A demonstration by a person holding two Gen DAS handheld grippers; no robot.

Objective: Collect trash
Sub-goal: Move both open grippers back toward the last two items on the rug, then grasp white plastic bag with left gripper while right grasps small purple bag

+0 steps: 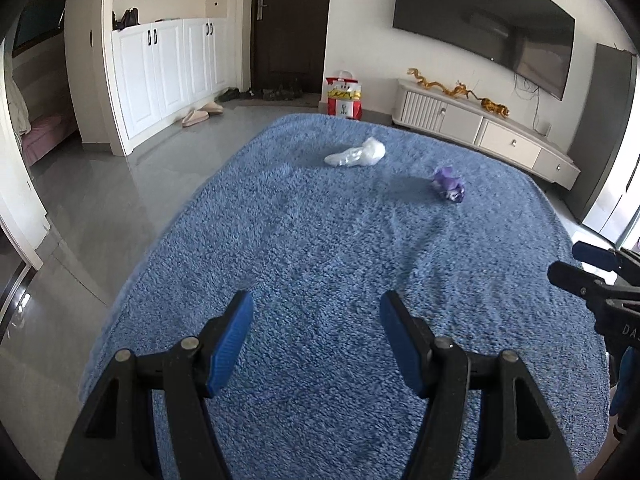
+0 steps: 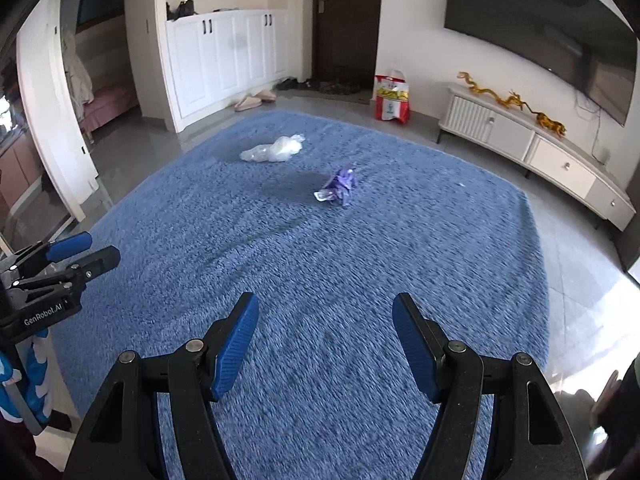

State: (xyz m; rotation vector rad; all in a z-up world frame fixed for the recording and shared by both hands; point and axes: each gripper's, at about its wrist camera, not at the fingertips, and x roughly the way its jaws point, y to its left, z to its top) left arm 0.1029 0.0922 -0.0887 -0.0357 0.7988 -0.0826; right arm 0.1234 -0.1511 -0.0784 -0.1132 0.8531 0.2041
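Toward the rug's (image 1: 320, 280) far edge lie a clear plastic bag (image 1: 356, 153) and purple wrapper (image 1: 449, 184); my left gripper (image 1: 316, 340) and right gripper (image 2: 326, 340) hover with jaws open, empty.

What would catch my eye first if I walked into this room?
Probably the big blue rug filling the floor, with two bits of litter on it: a crumpled clear plastic bag towards the white cupboards and a purple wrapper nearer the middle. A red and yellow bag stands beside the dark door.

R gripper (image 2: 325, 320) hung w/ jaws apart, empty, over blue rug (image 2: 420, 248). Purple wrapper (image 2: 340, 186) lay far centre; clear plastic bag (image 2: 274, 149) beyond, to its left.
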